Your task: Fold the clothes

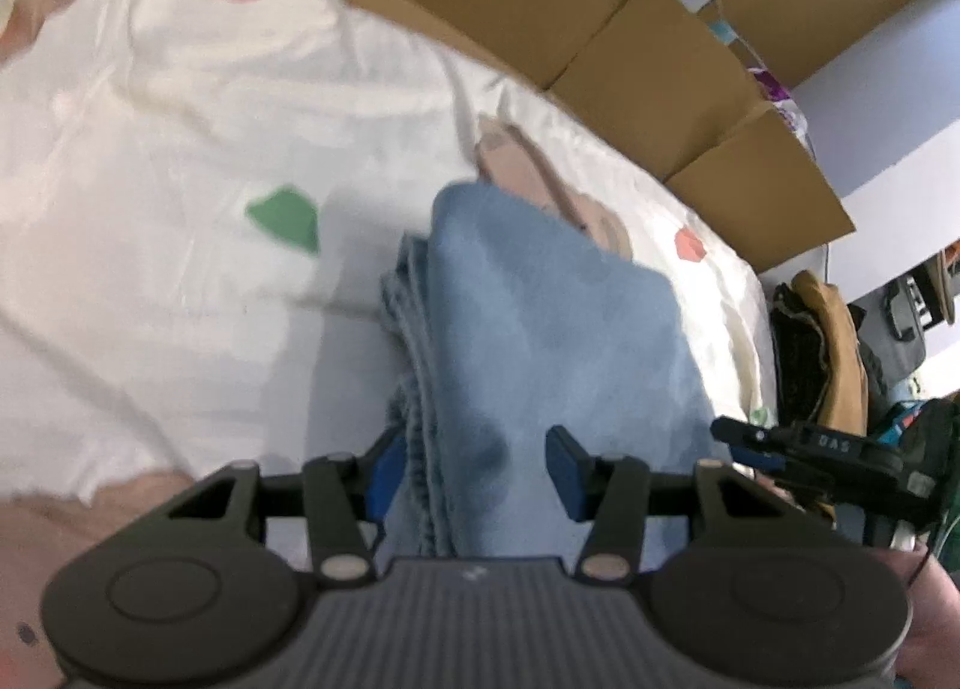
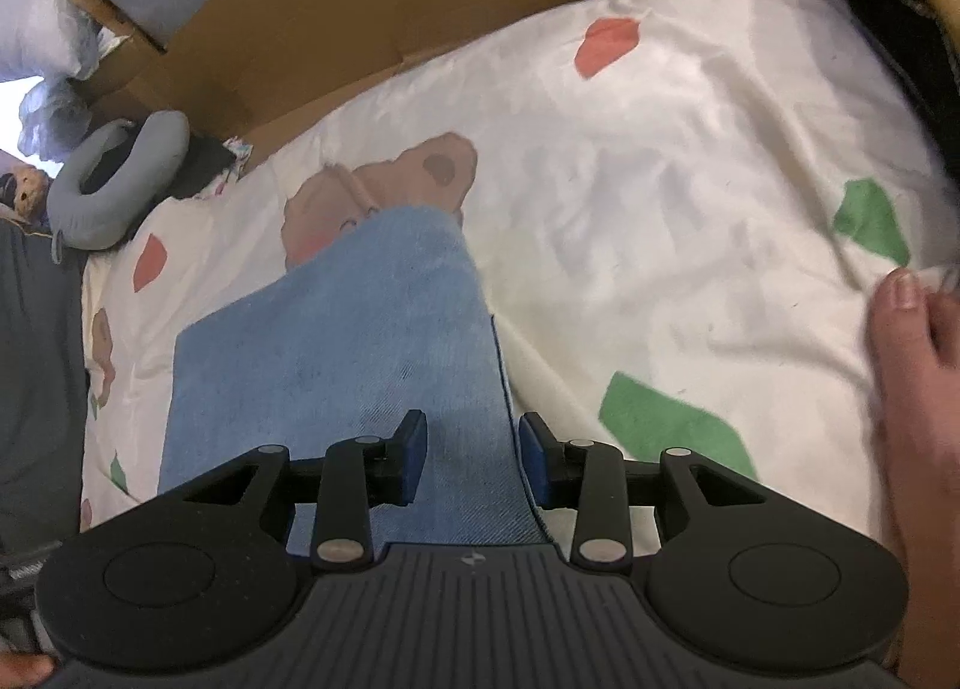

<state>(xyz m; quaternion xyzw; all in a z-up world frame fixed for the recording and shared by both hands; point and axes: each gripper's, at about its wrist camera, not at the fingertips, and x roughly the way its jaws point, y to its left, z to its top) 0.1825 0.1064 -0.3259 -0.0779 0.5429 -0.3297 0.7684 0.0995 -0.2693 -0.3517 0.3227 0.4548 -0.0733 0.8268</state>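
Left wrist view, blurred by motion: the left gripper points steeply down over a bed. Its blue pads stand about half open, and a folded light-blue denim garment runs up between them; whether the pads press it is unclear. The garment's near end is hidden under the gripper body. Its long axis runs away from the camera toward the bed's far edge, stacked folded edges showing along its left side. The bed sheet is cream with green, coral and tan patches. Cardboard boxes line the far edge. The right gripper shows at the right edge, largely cut off.

Right wrist view: the right gripper is partly open, straddling the garment's right edge; the left pad rests over denim, the right pad over bare sheet, not clamping. The garment points toward the far edge. A bare foot lies on the sheet at right. A grey neck pillow sits beyond the bed's left edge.
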